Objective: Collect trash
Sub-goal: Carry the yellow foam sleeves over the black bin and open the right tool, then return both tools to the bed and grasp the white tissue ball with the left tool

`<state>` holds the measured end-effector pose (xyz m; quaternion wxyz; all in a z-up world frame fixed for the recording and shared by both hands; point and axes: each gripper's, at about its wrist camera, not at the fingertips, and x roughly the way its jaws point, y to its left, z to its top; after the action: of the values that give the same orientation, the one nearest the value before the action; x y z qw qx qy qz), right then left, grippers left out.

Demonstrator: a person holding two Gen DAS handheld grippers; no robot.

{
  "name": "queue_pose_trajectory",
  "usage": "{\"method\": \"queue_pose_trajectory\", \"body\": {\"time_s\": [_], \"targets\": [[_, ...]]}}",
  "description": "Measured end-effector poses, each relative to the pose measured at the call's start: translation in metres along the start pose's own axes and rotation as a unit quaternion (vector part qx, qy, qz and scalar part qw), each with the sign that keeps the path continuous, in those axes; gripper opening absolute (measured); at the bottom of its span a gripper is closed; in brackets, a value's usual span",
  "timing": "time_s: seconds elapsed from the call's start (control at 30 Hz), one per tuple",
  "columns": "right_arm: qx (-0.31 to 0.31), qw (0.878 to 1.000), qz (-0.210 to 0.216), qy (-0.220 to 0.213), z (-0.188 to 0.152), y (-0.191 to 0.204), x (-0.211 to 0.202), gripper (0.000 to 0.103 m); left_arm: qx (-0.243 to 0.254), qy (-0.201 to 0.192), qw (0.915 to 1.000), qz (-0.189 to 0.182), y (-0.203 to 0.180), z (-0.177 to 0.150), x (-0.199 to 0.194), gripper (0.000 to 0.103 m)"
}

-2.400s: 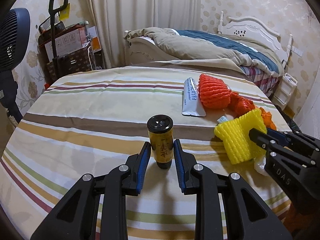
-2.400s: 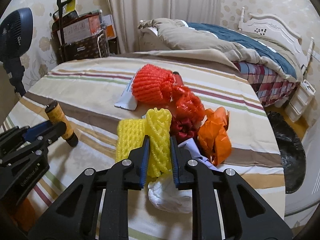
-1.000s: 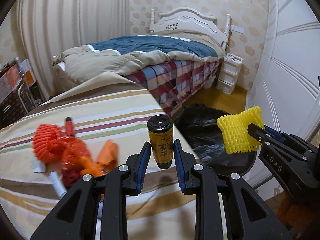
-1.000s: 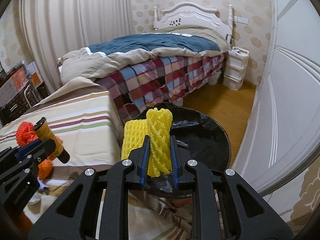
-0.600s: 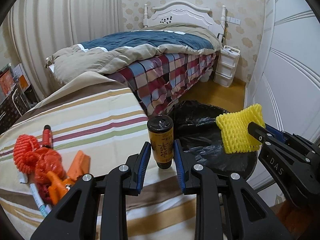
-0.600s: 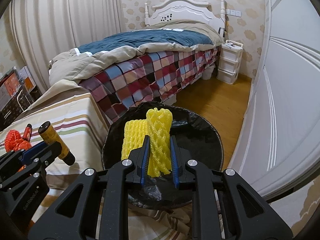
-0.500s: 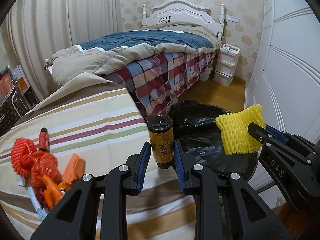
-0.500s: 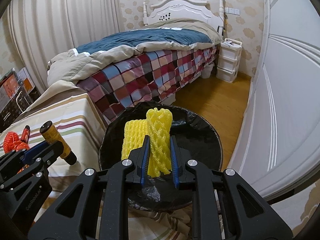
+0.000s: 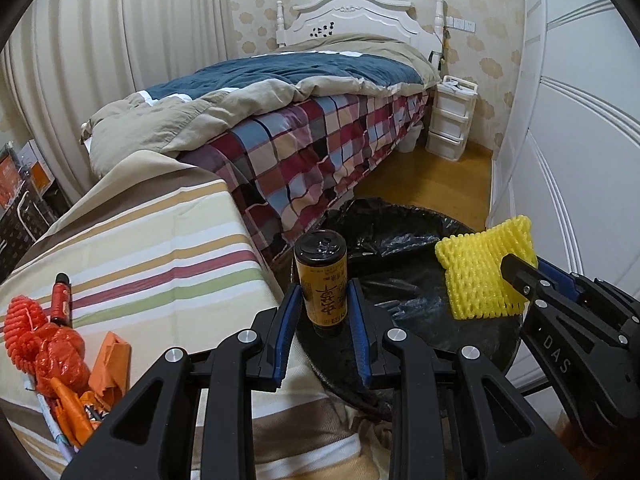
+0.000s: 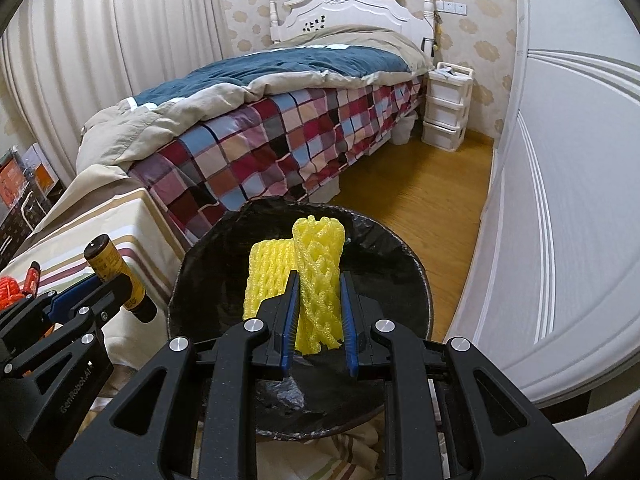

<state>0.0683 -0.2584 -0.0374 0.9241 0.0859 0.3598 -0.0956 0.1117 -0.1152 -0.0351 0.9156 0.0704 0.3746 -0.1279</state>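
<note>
Trash bin (image 10: 416, 276), black-lined, stood on the floor beside the striped table (image 9: 132, 240). Step in hand, by my judgement: the drop. Right claw (image 10: 319, 312) was clamped on yellow foam netting (image 10: 318, 276) above the bin's mouth. Left claw (image 9: 325, 320) was clamped on a small gold bottle (image 9: 322, 280) over the bin's table-side rim. Next call: part each claw over the bin. Orange scraps (image 9: 52, 352) lay on the table, away from the bin.
</note>
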Motion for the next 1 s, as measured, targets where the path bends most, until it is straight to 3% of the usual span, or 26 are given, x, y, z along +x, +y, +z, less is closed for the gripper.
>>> {"method": "queue_pose_trajectory", "body": {"time_s": [0.57, 0.67, 0.8, 1.0], "targets": [[0.01, 1.0, -0.008, 0.013, 0.005, -0.01, 0.018, 0.021, 0.014, 0.006, 0.9999, 0.008, -0.013, 0.009, 0.017, 0.028], [0.009, 1.0, -0.016, 0.009, 0.006, -0.012, 0.017, 0.03, 0.01, 0.0, 0.9999, 0.013, -0.013, 0.01, 0.015, 0.053], [0.013, 1.0, -0.024, 0.003, 0.005, -0.014, 0.013, 0.04, 0.007, -0.012, 0.9997, 0.019, -0.012, 0.011, 0.009, 0.07], [0.008, 0.999, -0.031, -0.008, 0.006, -0.012, 0.002, 0.047, 0.002, -0.022, 0.9992, 0.033, -0.009, 0.011, -0.001, 0.076]]}}
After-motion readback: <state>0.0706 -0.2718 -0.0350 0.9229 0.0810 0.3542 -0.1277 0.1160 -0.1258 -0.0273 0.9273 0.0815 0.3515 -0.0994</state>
